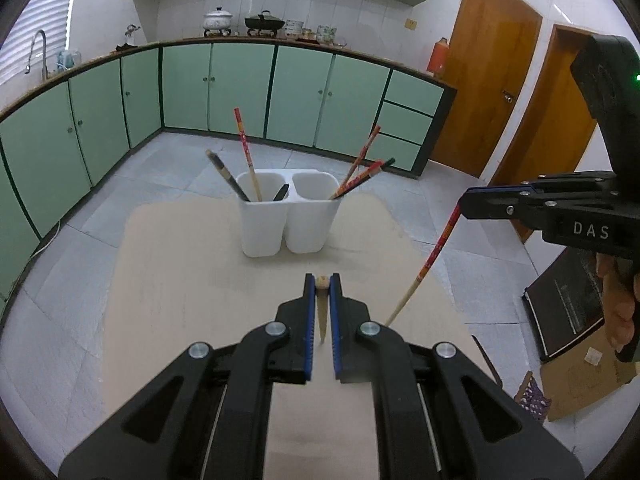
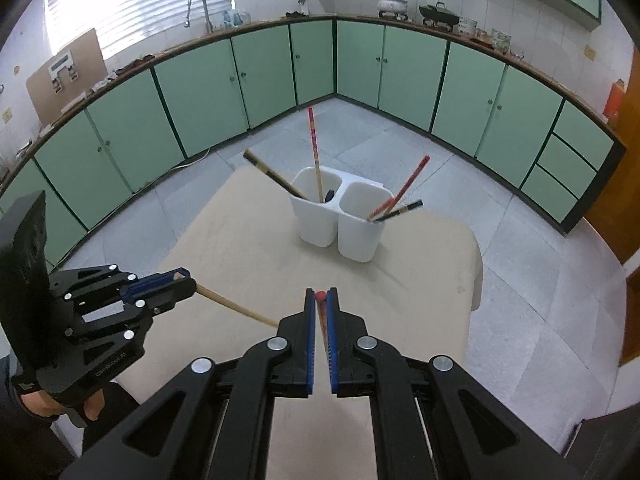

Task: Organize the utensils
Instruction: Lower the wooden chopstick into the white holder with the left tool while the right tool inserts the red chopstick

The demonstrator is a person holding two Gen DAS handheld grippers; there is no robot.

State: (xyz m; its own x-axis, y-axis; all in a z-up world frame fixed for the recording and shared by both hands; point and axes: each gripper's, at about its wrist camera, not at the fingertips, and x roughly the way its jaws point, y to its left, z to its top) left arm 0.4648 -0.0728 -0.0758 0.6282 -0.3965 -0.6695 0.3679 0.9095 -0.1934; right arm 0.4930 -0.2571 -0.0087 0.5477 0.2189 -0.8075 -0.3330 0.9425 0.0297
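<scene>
Both jaws are clenching a chopstick each: the left gripper (image 1: 322, 280) a plain pale bamboo chopstick (image 2: 236, 307), the right gripper (image 2: 320, 294) a red-topped patterned chopstick (image 1: 434, 258). Both sticks are hanging downward over the beige worktop (image 1: 180, 280), while the white two-compartment plastic holder (image 1: 290, 216) is standing straight ahead, beyond both tips.
</scene>
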